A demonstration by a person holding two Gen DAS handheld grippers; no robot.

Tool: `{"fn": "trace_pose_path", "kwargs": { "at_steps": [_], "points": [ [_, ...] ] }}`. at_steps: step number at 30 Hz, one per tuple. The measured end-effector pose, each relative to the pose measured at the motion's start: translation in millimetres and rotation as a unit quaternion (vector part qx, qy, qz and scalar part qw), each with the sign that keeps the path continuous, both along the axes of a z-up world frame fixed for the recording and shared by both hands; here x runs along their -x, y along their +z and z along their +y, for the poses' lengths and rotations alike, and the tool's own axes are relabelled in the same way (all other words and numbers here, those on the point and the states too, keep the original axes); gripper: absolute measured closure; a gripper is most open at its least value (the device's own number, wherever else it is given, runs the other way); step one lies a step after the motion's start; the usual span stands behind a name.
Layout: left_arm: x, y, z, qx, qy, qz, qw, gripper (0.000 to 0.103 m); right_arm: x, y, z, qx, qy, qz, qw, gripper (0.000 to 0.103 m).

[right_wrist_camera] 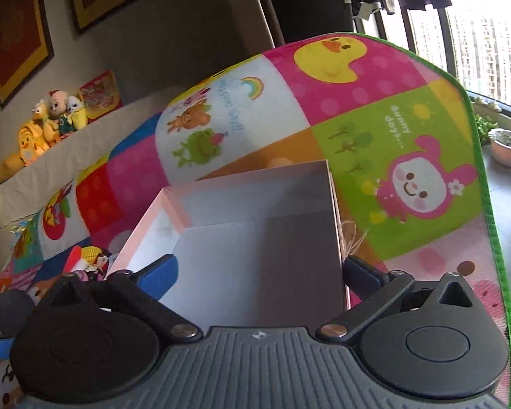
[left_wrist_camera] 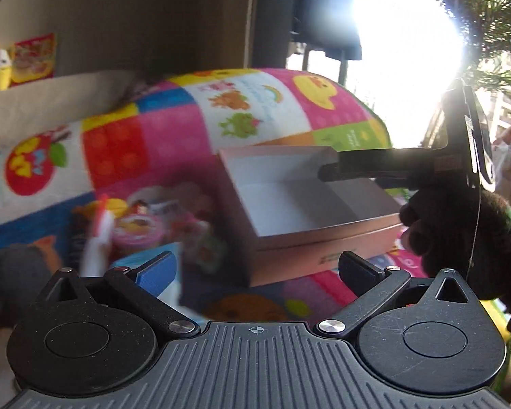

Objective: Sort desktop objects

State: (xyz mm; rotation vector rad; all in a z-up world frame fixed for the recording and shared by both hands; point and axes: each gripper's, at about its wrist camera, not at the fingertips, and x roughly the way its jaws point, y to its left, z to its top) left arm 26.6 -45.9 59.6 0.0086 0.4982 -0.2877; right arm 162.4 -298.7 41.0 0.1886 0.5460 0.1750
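An open pink box with a white inside sits on the colourful play mat; nothing shows inside it. A blurred pile of small toys and packets lies left of the box. My left gripper is open and empty, low before the pile and the box. My right gripper is open and empty, just over the box's near part. In the left wrist view the right gripper's dark finger reaches over the box's right side. The toy pile also shows in the right wrist view.
The mat has a green border at its right edge. A beige ledge behind holds plush toys. A window with glare and potted plants are at the right. Framed pictures hang on the wall.
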Motion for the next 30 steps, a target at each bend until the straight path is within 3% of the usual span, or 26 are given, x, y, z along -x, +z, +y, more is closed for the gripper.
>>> {"fn": "trace_pose_path", "kwargs": {
  "at_steps": [6, 10, 14, 17, 19, 21, 22, 25, 30],
  "points": [
    [21.3, -15.6, 64.8, -0.052, 0.139, 0.001, 0.989, 0.0, 17.6, 30.3, 28.0, 0.045, -0.012, -0.069, 0.997, 0.0],
    [21.0, -24.7, 107.6, -0.028, 0.213, 0.028, 0.9762, 0.0, 46.3, 40.9, 81.8, 0.061, 0.081, -0.079, 0.992, 0.0],
    [31.1, -22.0, 140.0, -0.013, 0.266, 0.026, 0.9635, 0.0, 81.5, 28.1, 151.1, 0.073, 0.178, -0.075, 0.978, 0.0],
    [37.3, -16.4, 149.8, -0.01, 0.279, 0.02, 0.96, 0.0, 88.3, 8.2, 194.0, 0.08, 0.201, -0.05, 0.975, 0.001],
    [39.7, -13.6, 150.2, -0.008, 0.272, 0.017, 0.9621, 0.0, 82.7, -7.6, 213.7, 0.084, 0.194, -0.026, 0.977, 0.002],
    [40.4, -12.5, 146.4, -0.009, 0.259, 0.015, 0.9658, 0.0, 75.1, -21.8, 222.9, 0.074, 0.216, 0.014, 0.974, 0.014],
    [38.9, -12.8, 144.2, -0.009, 0.251, 0.015, 0.9679, 0.0, 70.2, -27.6, 223.1, 0.066, 0.227, 0.039, 0.971, 0.031],
    [27.9, -16.4, 142.5, -0.004, 0.235, 0.024, 0.9718, 0.0, 76.4, -26.5, 208.5, 0.047, 0.241, 0.058, 0.968, 0.044],
    [-10.2, -25.2, 152.8, 0.041, 0.23, 0.068, 0.97, 0.0, 115.9, -14.9, 152.4, 0.052, 0.241, 0.046, 0.968, 0.045]
  ]
}}
